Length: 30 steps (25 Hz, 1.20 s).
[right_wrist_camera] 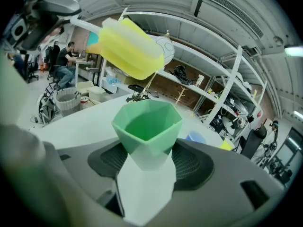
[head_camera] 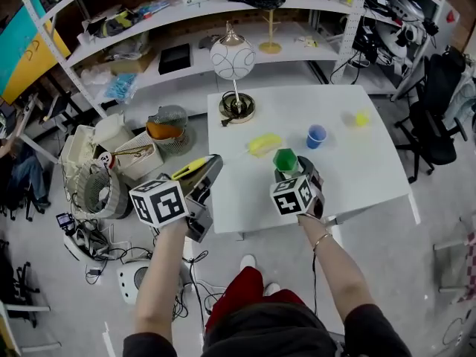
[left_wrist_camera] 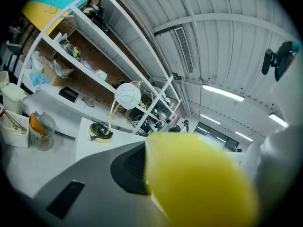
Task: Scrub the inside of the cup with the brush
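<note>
A faceted cup (right_wrist_camera: 147,126), green at the rim and white at the base, stands upright and empty between the jaws of my right gripper (right_wrist_camera: 147,167), which is shut on it. In the head view the cup (head_camera: 285,160) hangs over the white table's (head_camera: 372,177) front part. My left gripper (head_camera: 204,171) is shut on a yellow brush (head_camera: 189,168), held over the table's left edge. From the right gripper view the brush (right_wrist_camera: 130,44) hovers above and left of the cup's mouth, apart from it. The left gripper view is filled by the blurred yellow brush (left_wrist_camera: 199,183).
On the table lie a yellow object (head_camera: 265,144), a blue cup (head_camera: 316,135) and a small yellow item (head_camera: 361,118). A globe lamp (head_camera: 233,58) stands on a brass base (head_camera: 236,108) at the back left corner. Baskets and clutter (head_camera: 111,169) crowd the floor on the left.
</note>
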Motion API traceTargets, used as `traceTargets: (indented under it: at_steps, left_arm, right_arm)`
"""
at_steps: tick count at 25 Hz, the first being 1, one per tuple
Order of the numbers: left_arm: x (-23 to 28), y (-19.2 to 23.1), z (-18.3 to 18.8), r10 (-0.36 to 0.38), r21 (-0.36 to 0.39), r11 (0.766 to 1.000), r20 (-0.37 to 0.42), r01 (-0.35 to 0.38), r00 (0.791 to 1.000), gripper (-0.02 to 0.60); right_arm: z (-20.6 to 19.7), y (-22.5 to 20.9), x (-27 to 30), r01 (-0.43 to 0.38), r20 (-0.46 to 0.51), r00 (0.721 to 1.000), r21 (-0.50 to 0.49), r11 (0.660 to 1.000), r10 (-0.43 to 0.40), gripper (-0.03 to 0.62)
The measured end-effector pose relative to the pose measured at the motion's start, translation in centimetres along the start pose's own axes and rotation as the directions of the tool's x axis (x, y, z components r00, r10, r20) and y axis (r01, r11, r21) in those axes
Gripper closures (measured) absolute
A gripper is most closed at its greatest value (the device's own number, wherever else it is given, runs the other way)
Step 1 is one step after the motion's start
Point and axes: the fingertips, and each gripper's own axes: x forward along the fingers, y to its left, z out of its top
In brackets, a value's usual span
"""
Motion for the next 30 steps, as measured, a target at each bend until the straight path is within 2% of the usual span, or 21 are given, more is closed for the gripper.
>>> traceTargets:
  at_steps: [5,10,14,19,22,30]
  left_arm:
    - [-0.7,3.8,1.8,0.117,0.057,0.991,0.100,-0.123,0.988,0.535]
    - [-0.5,7.4,3.3,0.209,0.105,0.968,0.163,-0.228,0.964,0.535]
    - [0.2,9.7,3.8,0.267,0.165,0.940,0.192,-0.299,0.944,0.535]
    - [1.8,11.9,3.6,0.295,0.218,0.917,0.196,-0.335,0.935,0.535]
    - [2.6,13.1,3.4,0.311,0.238,0.906,0.186,-0.349,0.932,0.535]
    - [4.2,15.3,3.4,0.327,0.257,0.896,0.171,-0.362,0.930,0.535]
  right_arm:
    - [3.6,2.9,2.2,-0.088,0.064,0.995,0.101,0.991,0.082,0.292]
    - [6.8,5.1,4.8,-0.157,0.136,0.981,0.165,0.974,0.135,0.291]
    - [8.5,6.3,7.1,-0.190,0.170,0.973,0.199,0.961,0.157,0.291]
    - [9.9,7.0,9.8,-0.202,0.181,0.970,0.211,0.956,0.164,0.290]
    - [9.7,7.5,11.1,-0.208,0.146,0.973,0.223,0.952,0.179,0.290]
    - [9.5,8.4,13.9,-0.221,0.119,0.973,0.243,0.945,0.197,0.290]
